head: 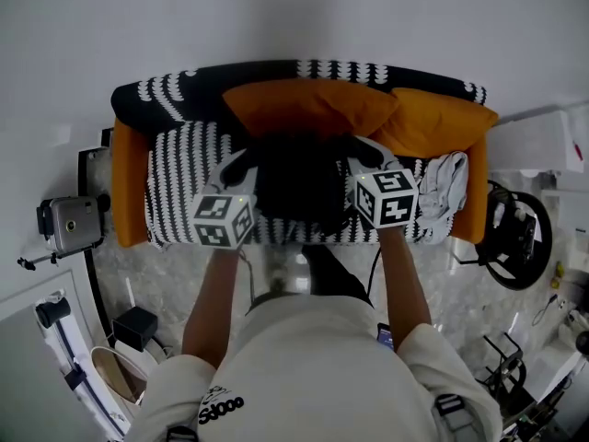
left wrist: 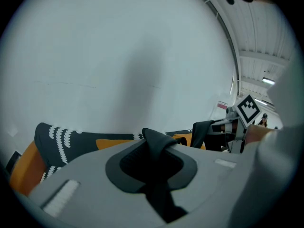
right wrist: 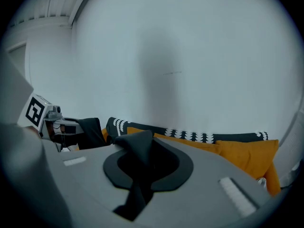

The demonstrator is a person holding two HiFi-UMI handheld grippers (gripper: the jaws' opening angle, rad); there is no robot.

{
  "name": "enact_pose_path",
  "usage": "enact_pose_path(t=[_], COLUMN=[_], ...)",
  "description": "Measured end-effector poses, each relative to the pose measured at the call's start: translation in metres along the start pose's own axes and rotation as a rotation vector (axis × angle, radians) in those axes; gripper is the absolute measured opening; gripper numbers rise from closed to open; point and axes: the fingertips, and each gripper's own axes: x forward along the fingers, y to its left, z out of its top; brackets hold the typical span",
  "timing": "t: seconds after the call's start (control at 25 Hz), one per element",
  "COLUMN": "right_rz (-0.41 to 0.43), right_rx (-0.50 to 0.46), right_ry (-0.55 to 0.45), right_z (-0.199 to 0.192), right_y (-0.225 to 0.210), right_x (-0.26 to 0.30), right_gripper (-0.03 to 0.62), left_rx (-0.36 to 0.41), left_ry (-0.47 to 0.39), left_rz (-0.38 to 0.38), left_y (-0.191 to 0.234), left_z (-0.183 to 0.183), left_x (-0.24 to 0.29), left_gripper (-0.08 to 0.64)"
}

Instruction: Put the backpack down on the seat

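Left gripper (left wrist: 153, 161) and right gripper (right wrist: 142, 161) each pinch a black strap (left wrist: 156, 137), keeping the backpack (head: 299, 187) level between their fingers (left wrist: 209, 177), over the seat (head: 184, 159).

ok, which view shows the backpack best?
Head view: most of the black backpack shows, held at the sofa by the left gripper and right gripper. Each gripper view shows only a fold of it pinched in the jaws.

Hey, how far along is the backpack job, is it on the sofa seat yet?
Done: the black fabric backpack is over the black-and-white patterned sofa seat. In hand: the left gripper and right gripper are both shut on its fabric. Left: setting it down, if not resting already, and letting go.
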Motion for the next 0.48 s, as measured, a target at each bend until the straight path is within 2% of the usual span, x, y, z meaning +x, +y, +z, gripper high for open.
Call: enact_pose_path(t=[0.48], right_rz=[-0.004], right_rx=[-0.003], right_ry=[0.065], right_z=[-0.014], right_y=[-0.019], right_x=[0.035], right_gripper=[0.023], left_rx=[-0.012], left_ry=[0.081], left_rz=[0.016], left_y=[0.017], left_z=[-0.021], left_x=[0.035], left_gripper=[0.044])
